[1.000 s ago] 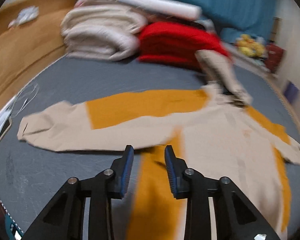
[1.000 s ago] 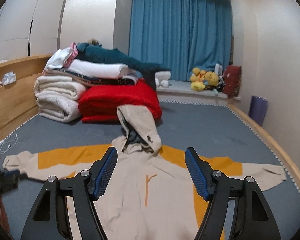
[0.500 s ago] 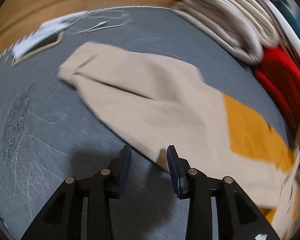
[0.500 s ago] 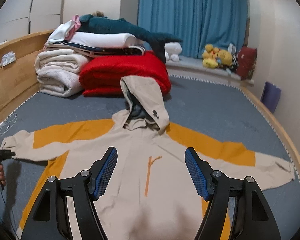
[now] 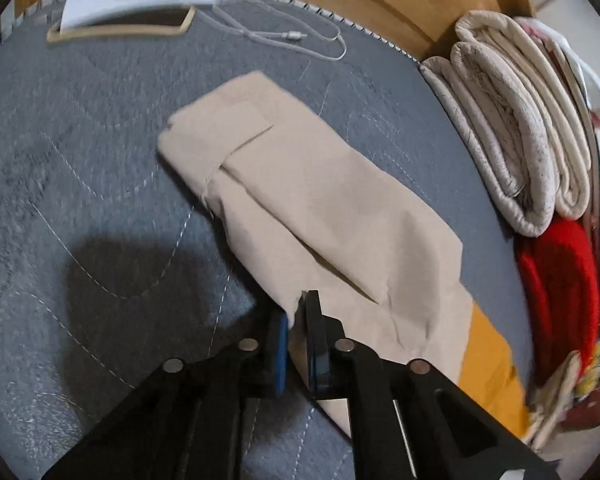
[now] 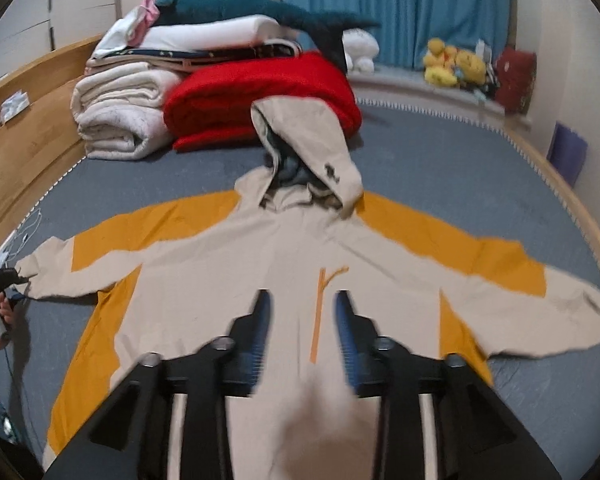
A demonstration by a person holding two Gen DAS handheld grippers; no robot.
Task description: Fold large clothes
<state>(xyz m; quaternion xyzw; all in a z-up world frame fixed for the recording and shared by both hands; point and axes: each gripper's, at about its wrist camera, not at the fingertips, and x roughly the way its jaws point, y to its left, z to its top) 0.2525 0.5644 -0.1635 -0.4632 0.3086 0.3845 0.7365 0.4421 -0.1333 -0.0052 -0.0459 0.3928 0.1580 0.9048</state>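
Grey bed [image 5: 80,152], sleeve [image 5: 300,200] edge in left gripper [image 5: 298,320]

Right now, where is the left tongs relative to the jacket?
In the left wrist view, the left tongs pinch the lower edge of the beige sleeve, short of its cuff; the right wrist view shows it at the jacket far left.

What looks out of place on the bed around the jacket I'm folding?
The jacket lies flat with sleeves spread, but its hood is propped up against the red blanket. A loose white cable and a phone sit near the left sleeve.
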